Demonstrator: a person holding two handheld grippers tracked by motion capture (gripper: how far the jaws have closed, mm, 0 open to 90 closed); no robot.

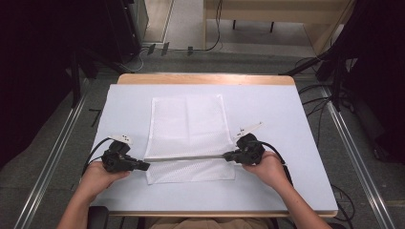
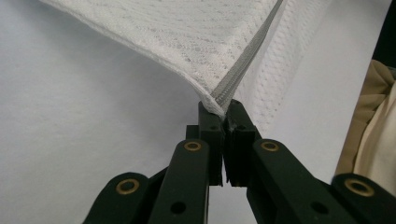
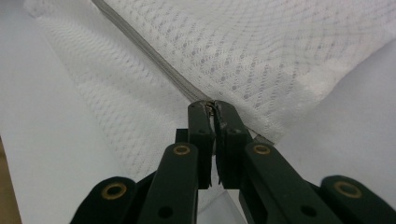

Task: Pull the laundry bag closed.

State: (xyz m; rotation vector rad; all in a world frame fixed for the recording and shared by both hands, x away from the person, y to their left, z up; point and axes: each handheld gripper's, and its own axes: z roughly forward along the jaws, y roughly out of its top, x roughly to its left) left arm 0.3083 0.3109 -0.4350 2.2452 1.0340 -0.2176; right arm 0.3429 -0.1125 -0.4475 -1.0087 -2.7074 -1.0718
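Count on inspection: one white-topped rectangular worktop (image 1: 296, 143) with a wooden far edge. One white mesh fabric bag (image 1: 187, 125), bearing one grey zip strip (image 1: 186, 158). Two black two-jaw tools: the left tool (image 1: 143, 165) and the right tool (image 1: 228, 155). Two hands, one on each tool.

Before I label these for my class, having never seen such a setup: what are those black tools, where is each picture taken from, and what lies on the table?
No robot here: a person holds a hand-operated gripper in each hand. The high view looks down on the table. The other two come from cameras riding on each gripper, looking along its black fingers. A white mesh bag with a grey zipper lies on the white table. The left gripper and right gripper each pinch one end of the zipper edge, holding it stretched between them, folded back over the bag.
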